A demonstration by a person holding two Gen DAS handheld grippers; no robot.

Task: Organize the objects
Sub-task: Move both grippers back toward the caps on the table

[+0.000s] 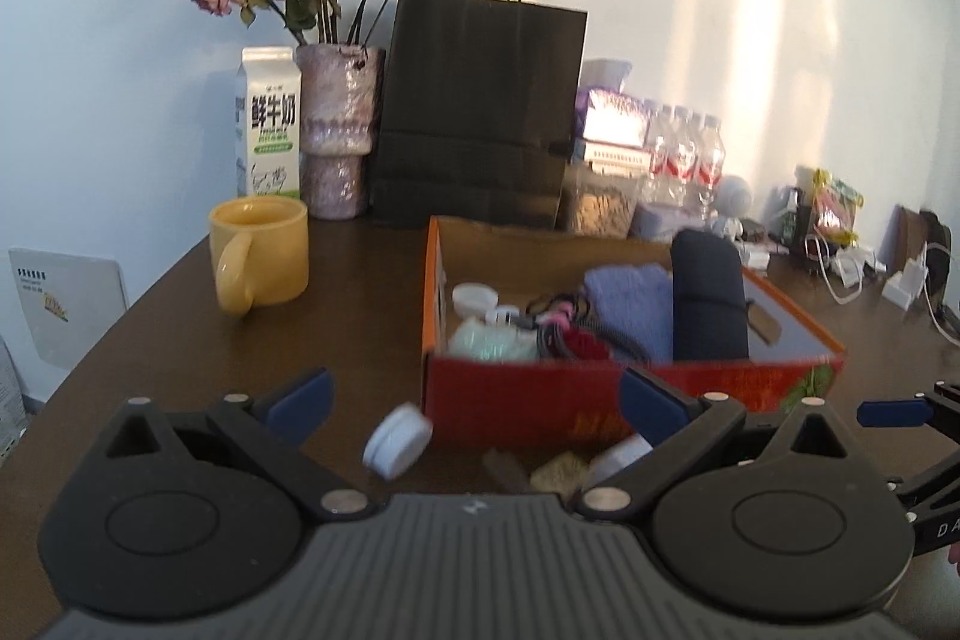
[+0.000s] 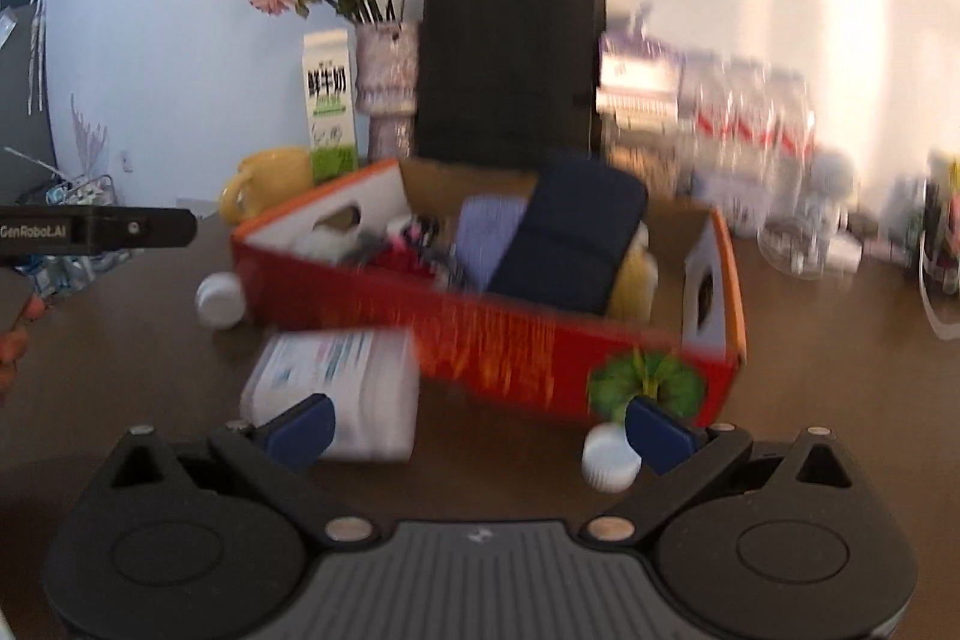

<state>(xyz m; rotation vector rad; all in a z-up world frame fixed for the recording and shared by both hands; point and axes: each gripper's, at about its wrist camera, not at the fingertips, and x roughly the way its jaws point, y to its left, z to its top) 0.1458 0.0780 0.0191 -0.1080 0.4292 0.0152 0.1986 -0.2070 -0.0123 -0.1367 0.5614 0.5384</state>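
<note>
A red and orange cardboard box sits on the dark table and holds a navy roll, a lilac cloth, white lids and hair ties. My left gripper is open, with a small white jar on the table between its fingers, in front of the box. My right gripper is open and empty; a white packet lies by its left finger and a white bottle cap by its right finger. Another white jar lies left of the box.
A yellow mug, a milk carton, a vase of dried roses and a black paper bag stand behind the box. Water bottles and cables crowd the back right. The table edge runs along the left.
</note>
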